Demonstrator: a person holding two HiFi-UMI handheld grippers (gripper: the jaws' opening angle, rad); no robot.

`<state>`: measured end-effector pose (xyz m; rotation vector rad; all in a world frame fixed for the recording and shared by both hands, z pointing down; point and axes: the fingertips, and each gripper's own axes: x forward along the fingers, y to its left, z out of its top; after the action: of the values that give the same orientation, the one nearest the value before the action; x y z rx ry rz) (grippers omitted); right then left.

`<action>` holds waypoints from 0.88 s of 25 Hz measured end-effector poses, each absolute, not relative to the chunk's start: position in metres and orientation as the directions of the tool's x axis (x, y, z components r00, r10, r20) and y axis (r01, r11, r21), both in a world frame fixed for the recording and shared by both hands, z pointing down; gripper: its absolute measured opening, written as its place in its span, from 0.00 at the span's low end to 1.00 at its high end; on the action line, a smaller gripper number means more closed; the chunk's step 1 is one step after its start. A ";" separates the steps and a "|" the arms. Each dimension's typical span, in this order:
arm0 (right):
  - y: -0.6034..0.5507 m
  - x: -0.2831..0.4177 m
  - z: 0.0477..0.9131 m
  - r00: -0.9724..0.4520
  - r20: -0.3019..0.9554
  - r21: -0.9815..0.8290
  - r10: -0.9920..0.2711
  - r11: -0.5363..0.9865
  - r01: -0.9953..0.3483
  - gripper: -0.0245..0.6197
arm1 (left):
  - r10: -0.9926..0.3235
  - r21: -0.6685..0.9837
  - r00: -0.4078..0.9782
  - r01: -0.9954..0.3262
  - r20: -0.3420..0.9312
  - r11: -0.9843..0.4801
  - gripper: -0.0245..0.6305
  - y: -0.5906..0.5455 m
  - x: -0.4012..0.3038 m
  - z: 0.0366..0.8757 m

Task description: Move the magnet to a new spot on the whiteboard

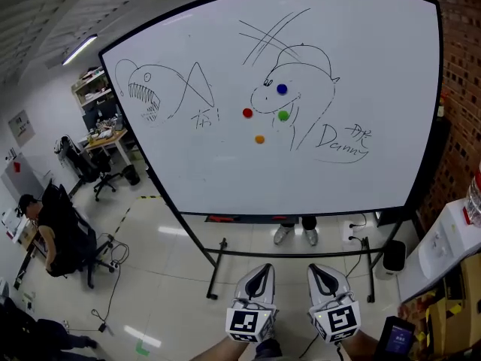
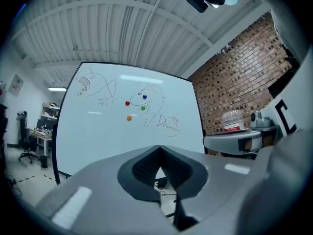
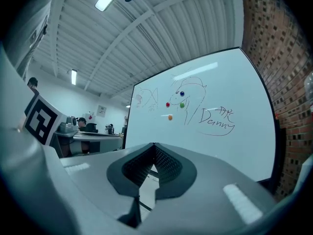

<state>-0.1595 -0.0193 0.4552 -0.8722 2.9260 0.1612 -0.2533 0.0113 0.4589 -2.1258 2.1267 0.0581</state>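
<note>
Magnets, four in all, are seen stuck near the middle of the whiteboard point(image 1: 225, 179), clustered on a cartoon head drawn in black marker. A blue magnet point(image 1: 282, 89) sits highest. A green magnet point(image 1: 283, 115) is placed just below it, and a red magnet point(image 1: 247, 113) is set to the left of the green at about the same height. An orange magnet point(image 1: 259, 139) lies lowest, below and between the red and green. None of the four touches another. A fish sketch point(image 1: 158, 89) is drawn on the board's left part, and handwriting point(image 1: 342, 145) at the right of the head.

The left tool point(image 1: 258, 271) and the right tool point(image 1: 322, 271) are held side by side at the bottom of the head view, well apart from the board and pointed toward it. In each gripper view the jaws are shown closed together tip to tip, with nothing held between them.

A brick wall point(image 1: 460, 89) is seen at the right. A seated person point(image 1: 52, 228) is seen at the far left, and a pair of shoes point(image 1: 294, 235) shows under the board's lower edge.
</note>
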 end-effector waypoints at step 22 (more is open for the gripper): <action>-0.199 -0.326 0.387 -0.689 -0.194 0.204 -0.699 0.658 -0.725 0.05 | -0.958 -0.082 0.180 -0.983 -0.222 -0.165 0.04 -0.171 -0.426 0.389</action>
<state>-0.3260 -0.1992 0.3868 -1.1926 2.7698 0.4068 -0.4262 -0.1706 0.3893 -2.2450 1.8814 0.1756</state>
